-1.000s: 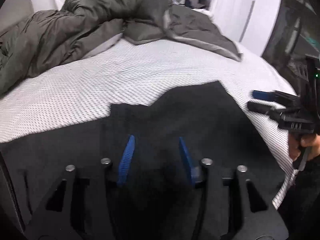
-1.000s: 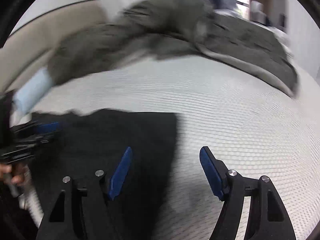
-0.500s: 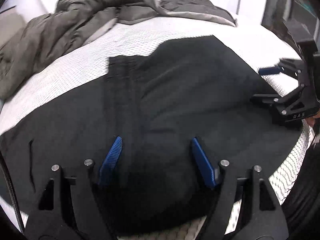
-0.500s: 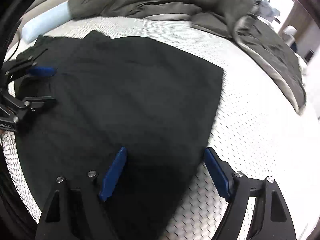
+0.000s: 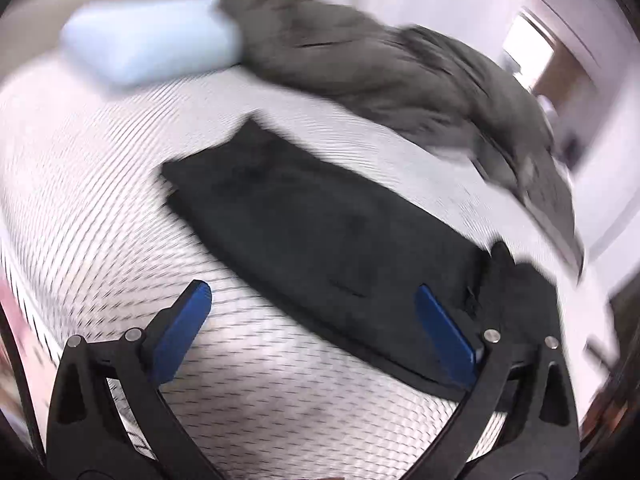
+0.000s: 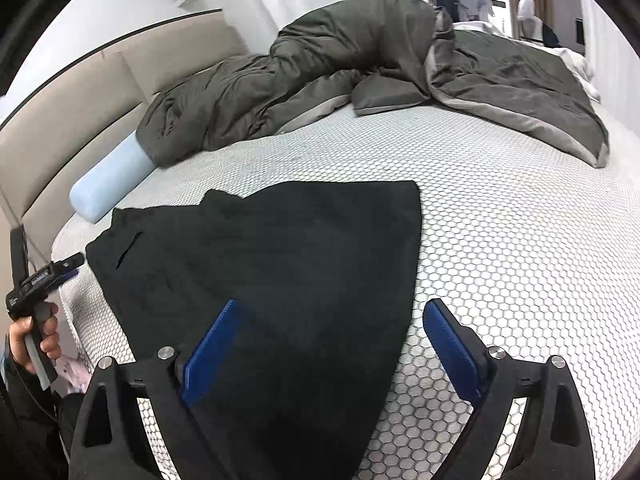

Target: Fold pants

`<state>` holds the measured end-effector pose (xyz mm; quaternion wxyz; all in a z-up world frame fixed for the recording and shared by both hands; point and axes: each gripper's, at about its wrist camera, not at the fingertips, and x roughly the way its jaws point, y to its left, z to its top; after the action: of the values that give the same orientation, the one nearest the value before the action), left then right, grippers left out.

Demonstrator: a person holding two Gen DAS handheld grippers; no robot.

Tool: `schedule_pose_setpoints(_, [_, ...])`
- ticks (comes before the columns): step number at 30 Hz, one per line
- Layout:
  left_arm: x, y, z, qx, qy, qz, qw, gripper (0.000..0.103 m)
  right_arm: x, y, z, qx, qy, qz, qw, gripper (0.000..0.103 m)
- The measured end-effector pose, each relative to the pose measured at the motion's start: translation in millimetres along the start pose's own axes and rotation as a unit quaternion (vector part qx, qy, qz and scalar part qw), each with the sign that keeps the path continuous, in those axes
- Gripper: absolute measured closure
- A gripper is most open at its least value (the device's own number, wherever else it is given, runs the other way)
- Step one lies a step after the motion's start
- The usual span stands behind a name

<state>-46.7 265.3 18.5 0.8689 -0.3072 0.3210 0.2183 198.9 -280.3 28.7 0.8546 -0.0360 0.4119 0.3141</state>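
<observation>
Black pants (image 6: 280, 264) lie flat on the white honeycomb mattress (image 6: 520, 240), folded lengthwise; a pocket slit shows near their left end. In the blurred left wrist view the pants (image 5: 320, 236) run diagonally from upper left to lower right. My left gripper (image 5: 316, 332) is open and empty above the mattress at the pants' near edge; its right finger overlaps the cloth. It also shows at the left edge of the right wrist view (image 6: 44, 280). My right gripper (image 6: 332, 344) is open and empty, straddling the pants' right edge.
A rumpled dark grey duvet (image 6: 360, 68) lies across the far side of the bed. A light blue pillow (image 6: 108, 184) sits by the beige headboard (image 6: 60, 120). The pillow (image 5: 152, 48) and duvet (image 5: 400, 76) also show in the left wrist view.
The left gripper has swung away to the pants' left end and now views them from the side. The right gripper has pulled back slightly. Both stay open.
</observation>
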Motion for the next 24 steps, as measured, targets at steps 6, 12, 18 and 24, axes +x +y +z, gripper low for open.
schedule_pose_setpoints(6, [35,72,21,-0.136,0.016,-0.057,0.9889,0.021,7,-3,-7,-0.012,0.014,-0.011,1.000,0.008])
schedule_pose_setpoints(12, [68,87,54,-0.153,0.003,0.003,0.9882,0.078,7,-5,-8,-0.014,0.018,-0.005,1.000,0.008])
schedule_pose_setpoints(18, [28,27,67,-0.054,-0.062,0.017,0.9965,0.087,8,-5,-9,-0.011,0.016,-0.005,1.000,0.008])
schedule_pose_setpoints(24, [-54,-99,65,0.082,-0.119,-0.083,0.9860,0.087,2,-6,-10,-0.011,0.009,-0.006,1.000,0.008])
